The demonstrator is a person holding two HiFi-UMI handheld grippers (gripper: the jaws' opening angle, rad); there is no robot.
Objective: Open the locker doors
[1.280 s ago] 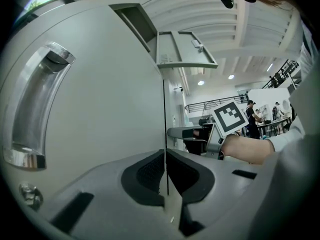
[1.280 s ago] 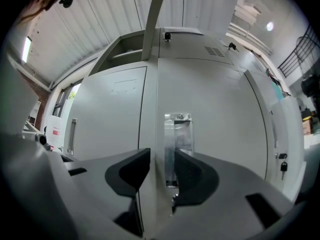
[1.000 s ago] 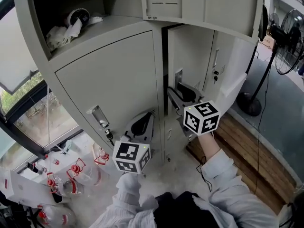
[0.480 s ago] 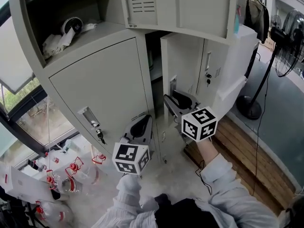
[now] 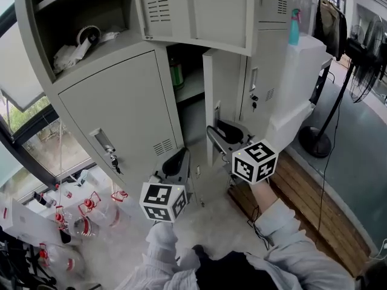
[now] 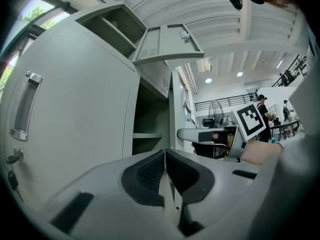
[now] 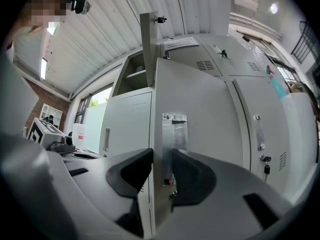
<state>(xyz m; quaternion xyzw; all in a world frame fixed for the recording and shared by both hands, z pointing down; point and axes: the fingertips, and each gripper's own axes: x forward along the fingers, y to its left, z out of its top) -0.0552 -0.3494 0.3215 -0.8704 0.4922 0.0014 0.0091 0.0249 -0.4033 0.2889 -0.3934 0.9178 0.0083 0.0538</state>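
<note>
1. Your right gripper (image 5: 222, 133) sits just right of centre in the head view. Its tongs are clamped narrow on the free edge of the lower middle door (image 5: 225, 86). In the right gripper view, that edge (image 7: 162, 99) stands upright between the pads.
2. These tongs have just been moving: they narrowed, then eased out slightly, with the door edge between them.
3. The lower middle door stands partly open. A dark compartment shows at its 9 o'clock, with a green bottle (image 5: 176, 74) on the shelf inside.
4. Your left gripper (image 5: 177, 162) is at 7 o'clock of the right one. Its tongs are pressed together with nothing in them, as the left gripper view shows (image 6: 165, 159).
5. The lower left door (image 5: 115, 113) is closed, at 10 o'clock of the left gripper. A key (image 5: 113, 160) hangs below its handle.
6. An upper door (image 5: 193, 11) is swung out at 12 o'clock.
</note>
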